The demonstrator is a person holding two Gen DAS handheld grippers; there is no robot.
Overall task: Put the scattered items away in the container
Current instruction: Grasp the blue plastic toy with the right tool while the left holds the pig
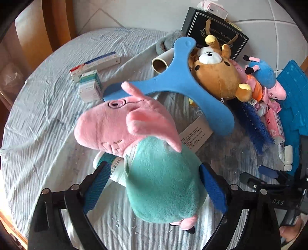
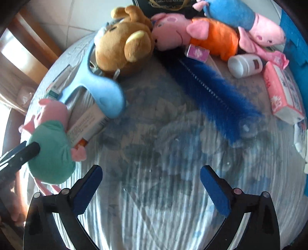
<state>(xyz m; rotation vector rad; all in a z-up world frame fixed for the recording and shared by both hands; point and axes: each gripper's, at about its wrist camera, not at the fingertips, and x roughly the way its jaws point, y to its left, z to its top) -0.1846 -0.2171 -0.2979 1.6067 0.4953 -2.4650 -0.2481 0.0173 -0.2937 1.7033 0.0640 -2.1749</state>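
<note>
A plush pig (image 1: 157, 173) with a pink head and a teal body stands tilted between the fingers of my left gripper (image 1: 154, 167), which is shut on its body. In the right wrist view one left finger (image 2: 28, 152) presses into the teal body (image 2: 52, 153). My right gripper (image 2: 152, 173) is open over bare striped cloth, nothing between its pads. A blue ribbed container (image 1: 292, 92) sits at the table's right edge. Scattered items lie around: a brown bear plush (image 2: 123, 50), an orange pig plush (image 2: 202, 36), a blue pig plush (image 2: 240, 17), a blue brush (image 2: 217, 92).
A blue foam piece (image 1: 179, 80) lies over a cardboard tube (image 1: 159, 61). Medicine boxes (image 1: 90, 84) sit at the left, a white bottle (image 2: 244, 64) and a pink tissue pack (image 2: 283, 96) at the right. A black box (image 1: 215, 30) stands at the back. The round table's edge curves all around.
</note>
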